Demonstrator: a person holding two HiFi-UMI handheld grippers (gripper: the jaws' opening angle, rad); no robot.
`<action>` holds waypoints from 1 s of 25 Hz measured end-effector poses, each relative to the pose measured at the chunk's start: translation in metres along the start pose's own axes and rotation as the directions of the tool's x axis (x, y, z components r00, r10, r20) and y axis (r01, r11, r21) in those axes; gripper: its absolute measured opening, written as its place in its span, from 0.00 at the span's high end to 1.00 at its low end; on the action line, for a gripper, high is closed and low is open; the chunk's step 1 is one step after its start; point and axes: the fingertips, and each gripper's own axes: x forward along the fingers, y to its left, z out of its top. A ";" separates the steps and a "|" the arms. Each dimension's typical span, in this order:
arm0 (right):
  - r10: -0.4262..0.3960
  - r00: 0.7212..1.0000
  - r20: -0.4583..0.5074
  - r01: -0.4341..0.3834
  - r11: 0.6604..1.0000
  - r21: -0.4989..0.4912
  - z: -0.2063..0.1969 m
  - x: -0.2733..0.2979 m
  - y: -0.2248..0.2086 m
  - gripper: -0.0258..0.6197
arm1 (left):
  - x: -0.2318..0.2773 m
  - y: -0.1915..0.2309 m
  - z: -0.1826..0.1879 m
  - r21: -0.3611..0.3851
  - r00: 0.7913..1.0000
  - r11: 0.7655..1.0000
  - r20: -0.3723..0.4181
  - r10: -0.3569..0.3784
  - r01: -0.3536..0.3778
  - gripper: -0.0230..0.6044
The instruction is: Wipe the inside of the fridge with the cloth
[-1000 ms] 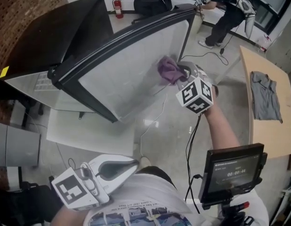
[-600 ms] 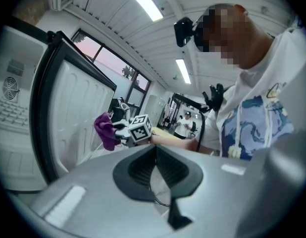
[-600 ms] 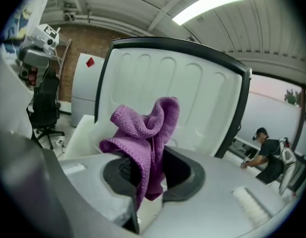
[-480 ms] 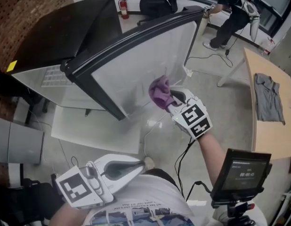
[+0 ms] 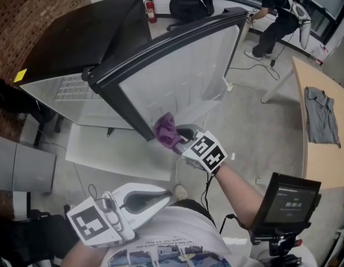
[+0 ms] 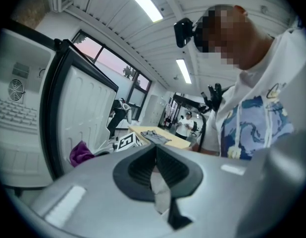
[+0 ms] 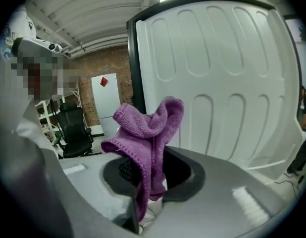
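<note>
Head view, and the right gripper (image 5: 180,139) is out in front at the open fridge door (image 5: 177,77), low down by the door's black rim. A purple cloth (image 5: 166,130) is bunched at its tip, right against the bottom of the white inner lining. Whether the cloth actually touches the lining cannot be told from here. The left gripper (image 5: 161,196) is held back at the person's body, well away from the fridge (image 5: 77,38). Off to the right there's a wooden table (image 5: 322,154) with a grey shirt (image 5: 319,115) lying on it, and a small screen (image 5: 284,202) on a stand by the person's right arm.

Left gripper view: jaws pressed together, with nothing between them. Beyond them you can see the ribbed door lining, with the purple cloth down at its lower edge and the other gripper's marker cube just beside it.

Right gripper view: the jaws are pinching the cloth, which stands up in a loose fold above them with one corner hanging down in front. The white ribbed lining fills the frame behind it. An office chair (image 7: 74,128) sits at the far left.
</note>
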 end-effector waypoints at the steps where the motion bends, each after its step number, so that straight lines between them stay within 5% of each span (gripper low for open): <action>1: 0.008 1.000 -0.002 -0.008 1.000 0.009 -0.002 0.003 0.001 0.84 | -0.001 0.001 0.000 -0.002 1.000 1.000 0.000 0.004 -0.004 0.95; 25: -0.201 0.977 -0.065 0.203 0.979 0.023 -0.044 -0.030 -0.131 0.84 | 0.018 0.008 0.001 -0.018 1.000 1.000 -0.012 0.022 -0.023 0.95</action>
